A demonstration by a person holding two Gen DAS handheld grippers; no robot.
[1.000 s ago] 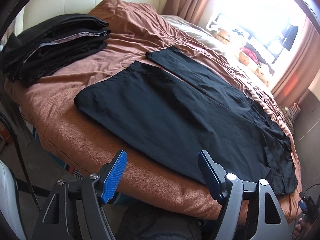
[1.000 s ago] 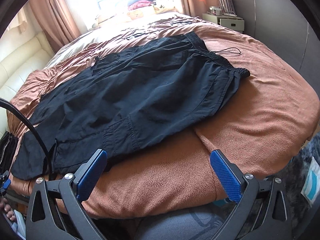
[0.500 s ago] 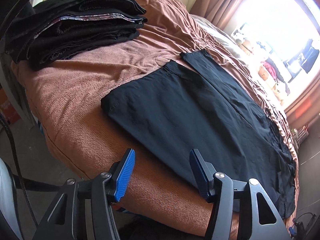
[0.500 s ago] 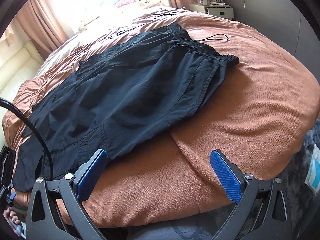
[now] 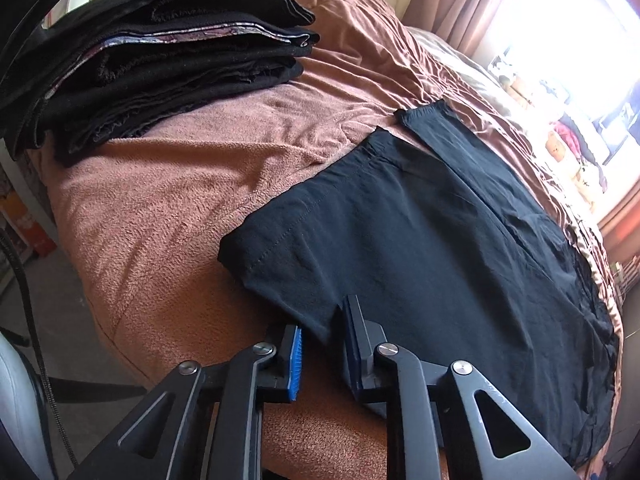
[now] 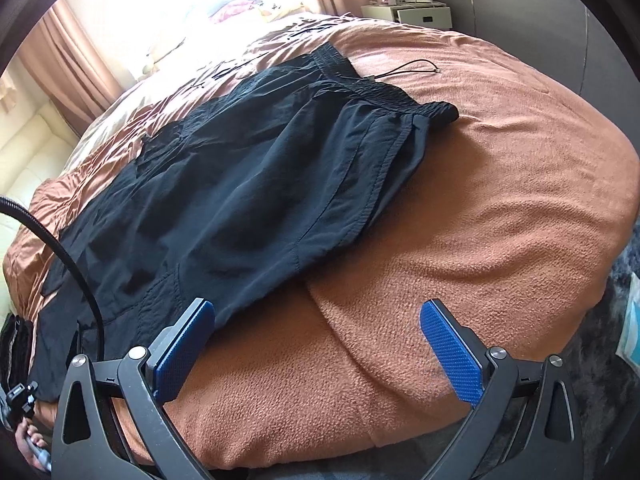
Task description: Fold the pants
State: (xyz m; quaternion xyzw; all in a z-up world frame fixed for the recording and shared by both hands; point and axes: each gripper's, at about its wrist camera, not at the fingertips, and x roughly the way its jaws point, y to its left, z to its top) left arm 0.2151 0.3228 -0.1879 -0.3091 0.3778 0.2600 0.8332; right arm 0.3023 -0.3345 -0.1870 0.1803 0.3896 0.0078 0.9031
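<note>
Black pants [image 5: 420, 248] lie spread flat on the brown blanket [image 5: 180, 200], legs toward the left wrist view and elastic waistband [image 6: 384, 92] toward the right wrist view. My left gripper [image 5: 322, 332] is at the near corner of the closest leg hem. Its jaws are closing, a narrow gap remains, and the hem corner pokes between the blue pads without being pinched. My right gripper [image 6: 316, 344] is open wide over the bed's near edge. Its left fingertip [image 6: 188, 332] sits beside the pants' [image 6: 240, 200] side seam, and only bare blanket lies between the fingers.
A stack of folded dark clothes [image 5: 160, 60] rests at the bed's far left corner. A loose drawstring [image 6: 404, 68] lies on the blanket [image 6: 480, 200] past the waistband. A white nightstand [image 6: 408, 14] stands beyond the bed. A black cable [image 6: 60, 248] arcs at the left.
My left gripper moved forward and down to the leg hem corner and its jaws narrowed around it. My right gripper edged closer to the bed and stayed wide open.
</note>
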